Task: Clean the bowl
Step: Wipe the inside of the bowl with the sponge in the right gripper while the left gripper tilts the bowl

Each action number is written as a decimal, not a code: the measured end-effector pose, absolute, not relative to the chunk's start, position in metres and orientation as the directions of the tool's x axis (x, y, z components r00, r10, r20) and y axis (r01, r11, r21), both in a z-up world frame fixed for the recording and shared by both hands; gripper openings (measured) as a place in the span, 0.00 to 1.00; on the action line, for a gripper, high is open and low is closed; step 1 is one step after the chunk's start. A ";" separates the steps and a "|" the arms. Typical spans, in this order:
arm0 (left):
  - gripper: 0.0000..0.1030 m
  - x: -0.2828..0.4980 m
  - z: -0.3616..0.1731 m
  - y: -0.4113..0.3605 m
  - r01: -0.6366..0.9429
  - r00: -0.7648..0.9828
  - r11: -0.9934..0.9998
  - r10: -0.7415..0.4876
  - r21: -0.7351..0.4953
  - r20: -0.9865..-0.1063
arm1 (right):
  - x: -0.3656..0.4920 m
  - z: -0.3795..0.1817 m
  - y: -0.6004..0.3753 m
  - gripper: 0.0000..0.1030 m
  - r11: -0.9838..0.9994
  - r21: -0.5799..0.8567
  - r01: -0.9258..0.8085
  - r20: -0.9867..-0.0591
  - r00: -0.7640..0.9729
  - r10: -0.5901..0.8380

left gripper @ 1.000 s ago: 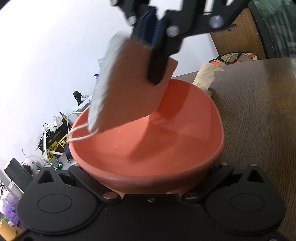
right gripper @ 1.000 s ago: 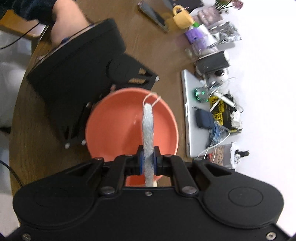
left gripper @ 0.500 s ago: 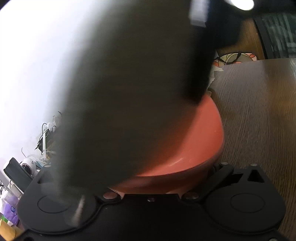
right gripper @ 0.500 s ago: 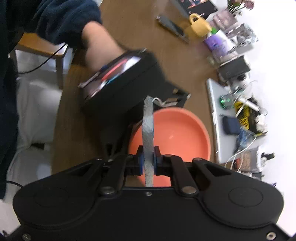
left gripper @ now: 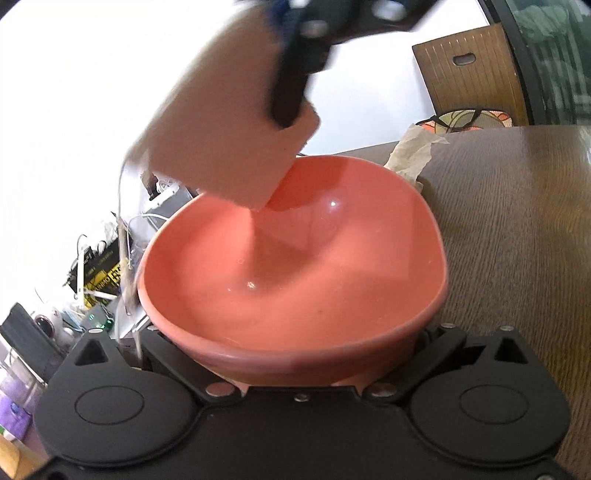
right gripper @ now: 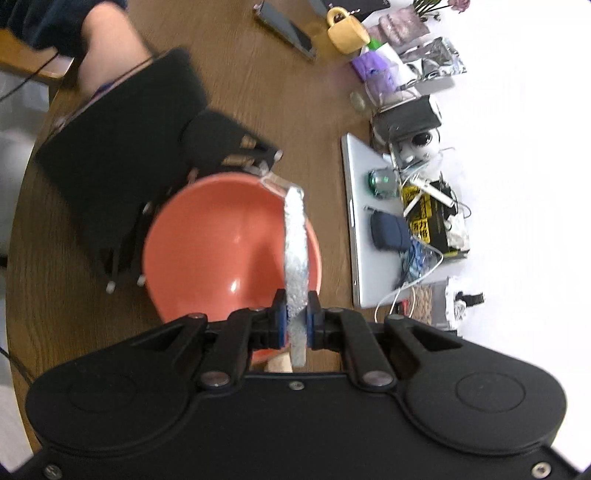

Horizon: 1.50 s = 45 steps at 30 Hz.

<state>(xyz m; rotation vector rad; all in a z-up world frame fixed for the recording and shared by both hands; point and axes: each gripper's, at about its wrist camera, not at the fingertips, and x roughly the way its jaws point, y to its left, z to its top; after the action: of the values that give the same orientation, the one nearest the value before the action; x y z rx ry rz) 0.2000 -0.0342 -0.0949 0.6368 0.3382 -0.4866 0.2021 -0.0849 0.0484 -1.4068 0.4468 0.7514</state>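
Observation:
A salmon-red bowl (left gripper: 295, 273) sits in my left gripper (left gripper: 295, 384), whose jaws are shut on its near rim; the bowl (right gripper: 221, 251) is held over the wooden table. My right gripper (right gripper: 296, 321) is shut on a flat scrubbing sponge (right gripper: 295, 251), seen edge-on with a white string loop at its tip. In the left wrist view the sponge (left gripper: 229, 129) hangs tilted above the bowl's far left rim, its lower corner inside the bowl. My right gripper (left gripper: 291, 55) is blurred at the top there.
The wooden table (right gripper: 74, 332) carries a silver laptop (right gripper: 356, 221), cables, a small camera (right gripper: 421, 142), a yellow mug (right gripper: 347, 33) and a phone (right gripper: 288, 29) on the right. A crumpled paper (left gripper: 413, 155) lies behind the bowl.
My right gripper swung close across the left camera, then drew back. The sponge now stands over the bowl's side near the laptop, higher than before. The bowl stays gripped.

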 end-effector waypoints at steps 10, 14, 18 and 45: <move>0.98 0.211 -0.092 -0.046 0.538 0.828 0.701 -0.334 0.468 -0.451 | 0.166 0.038 -0.102 0.10 -0.006 -0.657 -0.754 -0.742 0.645 0.180; 0.98 0.209 -0.093 -0.047 0.528 0.837 0.695 -0.327 0.488 -0.439 | 0.152 0.034 -0.095 0.10 -0.012 -0.607 -0.795 -0.776 0.589 0.224; 0.98 0.208 -0.093 -0.047 0.525 0.840 0.692 -0.326 0.496 -0.435 | 0.148 0.032 -0.081 0.10 -0.029 -0.590 -0.807 -0.780 0.560 0.278; 0.98 0.211 -0.093 -0.043 0.530 0.835 0.696 -0.329 0.485 -0.441 | 0.150 0.029 -0.103 0.10 0.054 -0.635 -0.771 -0.729 0.621 0.288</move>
<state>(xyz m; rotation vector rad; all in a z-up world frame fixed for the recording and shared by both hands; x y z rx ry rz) 0.2112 -0.0427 -0.0926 0.6400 0.3348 -0.4887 0.1502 -0.1034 0.0293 -1.2784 0.4709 0.8505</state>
